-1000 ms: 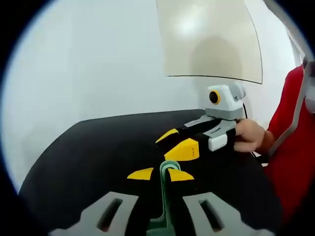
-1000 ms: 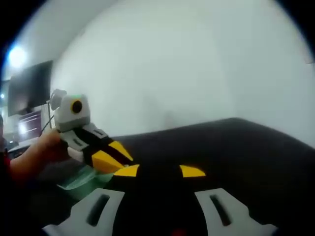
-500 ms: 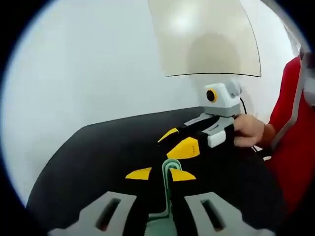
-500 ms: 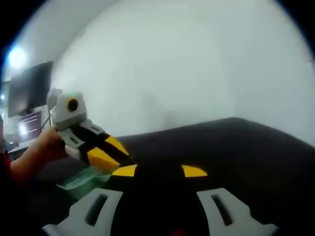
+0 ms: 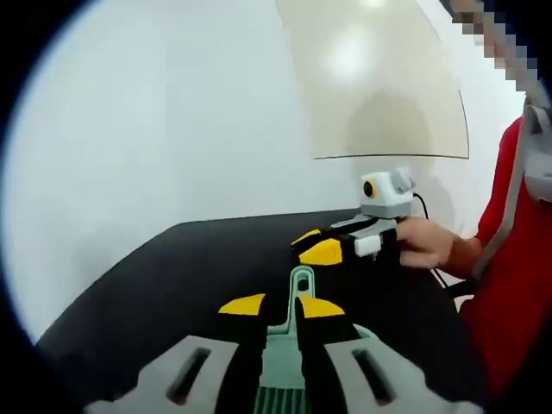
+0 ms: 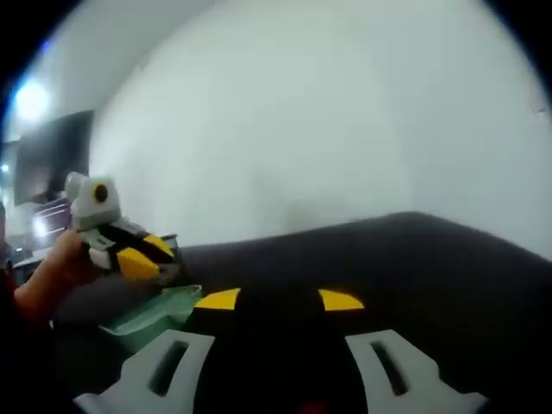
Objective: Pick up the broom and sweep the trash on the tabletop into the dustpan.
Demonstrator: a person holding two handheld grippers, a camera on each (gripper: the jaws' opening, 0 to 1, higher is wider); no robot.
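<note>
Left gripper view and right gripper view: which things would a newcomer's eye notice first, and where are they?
In the left gripper view, the green broom handle stands between the yellow-tipped left tongs at bottom centre, above the black tabletop. To the right, a hand holds the right tongs in front of a red sleeve. In the right gripper view, the green dustpan lies at lower left, beneath the left tongs.

The two claws [image 5: 279, 306] [image 6: 278, 299] have drawn further apart.
</note>
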